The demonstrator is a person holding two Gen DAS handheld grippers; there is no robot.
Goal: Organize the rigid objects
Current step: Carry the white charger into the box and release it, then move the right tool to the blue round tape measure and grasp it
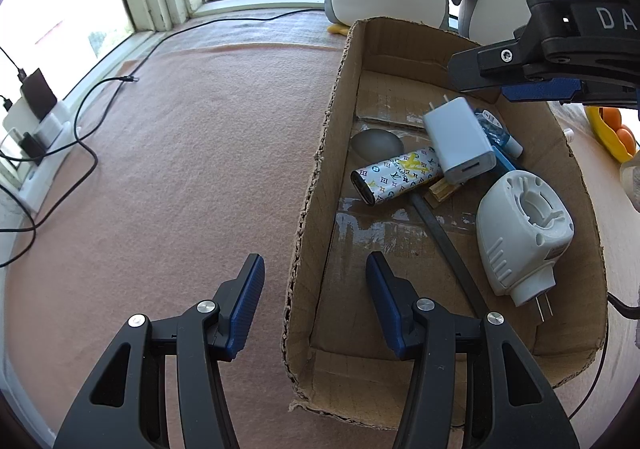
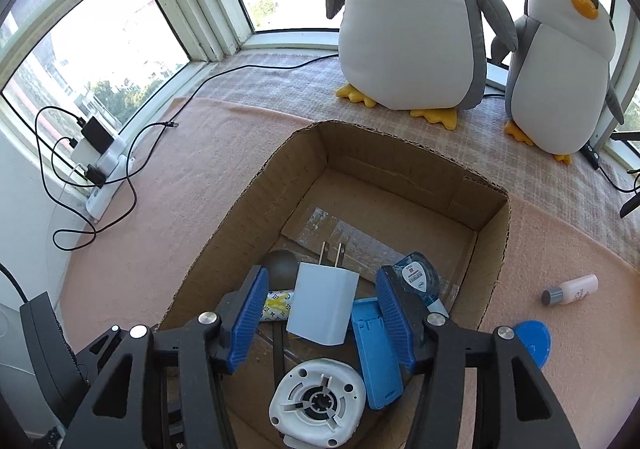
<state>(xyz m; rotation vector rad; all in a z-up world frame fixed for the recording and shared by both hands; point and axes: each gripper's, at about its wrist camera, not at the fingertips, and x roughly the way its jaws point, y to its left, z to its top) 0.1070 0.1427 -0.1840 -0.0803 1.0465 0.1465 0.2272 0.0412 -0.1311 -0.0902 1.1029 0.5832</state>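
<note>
A cardboard box (image 1: 316, 185) (image 2: 240, 205) on the pink cloth holds a white charger (image 1: 460, 139) (image 2: 324, 301), a patterned power bank (image 1: 394, 175) (image 2: 276, 309), a white plug-in device (image 1: 520, 233) (image 2: 318, 403), a blue case (image 2: 374, 353), a small blue-capped bottle (image 2: 418, 279) and a grey ball (image 1: 376, 143). My left gripper (image 1: 316, 305) is open and empty, straddling the box's left wall. My right gripper (image 2: 320, 323) is open above the charger inside the box; it also shows in the left wrist view (image 1: 520, 77).
Two plush penguins (image 2: 408, 17) (image 2: 560, 65) stand behind the box by the window. A power strip with chargers and cables (image 2: 100, 157) lies at the left. A small pink bottle (image 2: 572, 289) and a blue lid (image 2: 532, 341) lie right of the box.
</note>
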